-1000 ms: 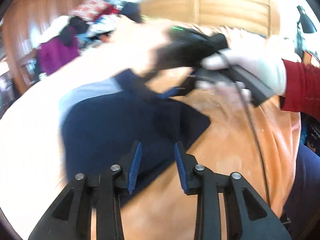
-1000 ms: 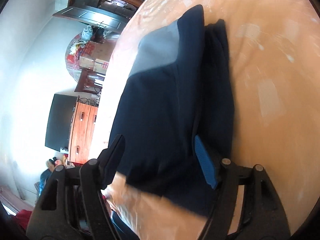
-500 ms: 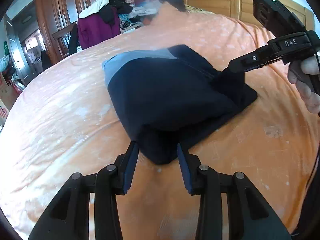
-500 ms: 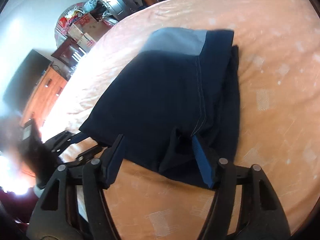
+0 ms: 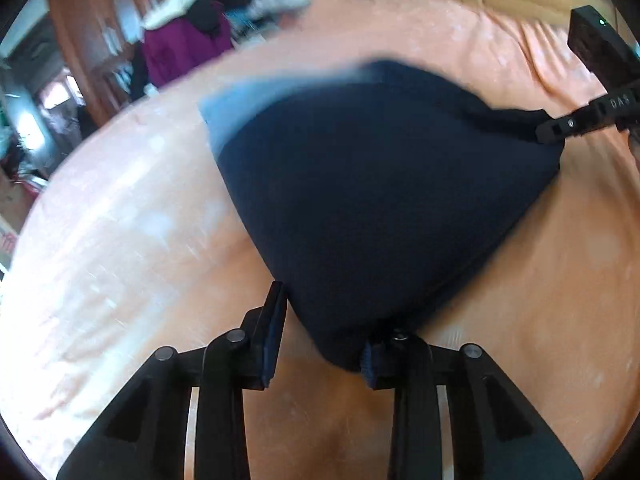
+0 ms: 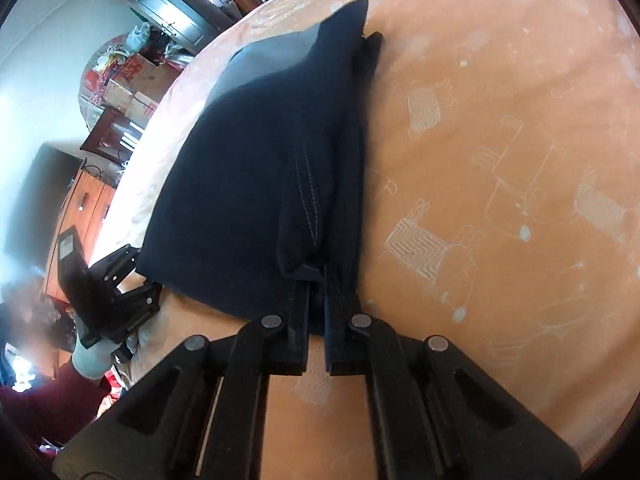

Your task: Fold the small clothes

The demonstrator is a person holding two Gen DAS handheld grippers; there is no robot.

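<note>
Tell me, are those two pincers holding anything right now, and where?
The right gripper pinches the navy garment at a corner near its stitched seam. The left gripper stands open around another corner, not clamped.

Bed (image 6: 500,152) with orange sheet bearing pale outline animal prints, filling both views. Folded navy garment (image 5: 380,200) with a light grey-blue band at its 11 o'clock end lies directly on the sheet, left of centre in the right-wrist view.
</note>
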